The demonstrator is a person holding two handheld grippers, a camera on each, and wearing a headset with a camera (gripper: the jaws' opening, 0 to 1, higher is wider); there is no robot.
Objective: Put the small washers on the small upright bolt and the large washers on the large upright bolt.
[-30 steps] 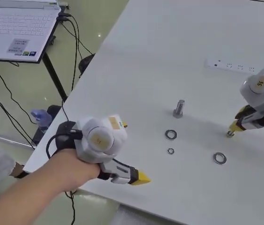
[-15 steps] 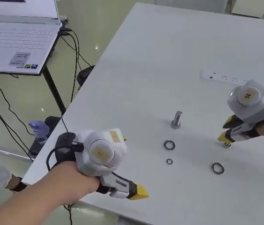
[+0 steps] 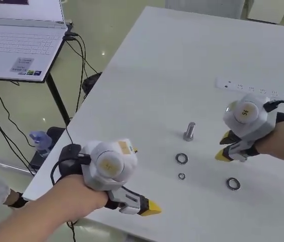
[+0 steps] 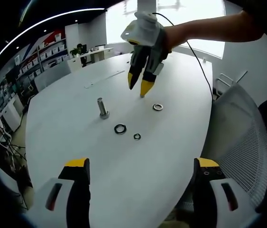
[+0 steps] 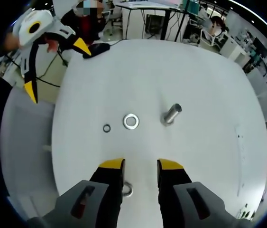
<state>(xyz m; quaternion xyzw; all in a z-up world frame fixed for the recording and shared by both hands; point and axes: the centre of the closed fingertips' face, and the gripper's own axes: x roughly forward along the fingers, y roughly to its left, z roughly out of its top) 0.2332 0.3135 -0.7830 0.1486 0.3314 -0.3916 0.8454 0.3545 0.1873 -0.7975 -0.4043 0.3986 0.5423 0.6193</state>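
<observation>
The right tool [image 5: 141, 165] hangs just over the bench [image 3: 182, 60], its jaws a little apart with nothing gripped between them. Straight ahead of its tips a large washer [image 5: 131, 121] lies flat, with a small washer [image 5: 106, 128] just to the left of it. The large bolt [image 5: 172, 114] stands upright ahead and slightly to the right, near the large washer but not touching it. Low in the gap between this tool's jaws a ring of metal [image 5: 127, 191] shows, half hidden by the left-hand jaw (washer or bolt top, I cannot tell which).

The left tool [image 4: 141, 164] is held over the near edge of the bench, jaws spread wide and holding nothing. Ahead of it the small washer is nearest, then the large washer, then the large bolt further on and to the left. A second large washer [image 4: 158, 107] lies flat ahead and to the right, near the yellow tips of the right tool, which point down at the bench from the far side. All three washers rest on the bench, apart from the bolt.

Beyond the right tool a white power strip [image 3: 255, 89] lies on the bench. Off the bench, well to the left of the left tool, an open laptop [image 3: 20, 40] sits on a stand.
</observation>
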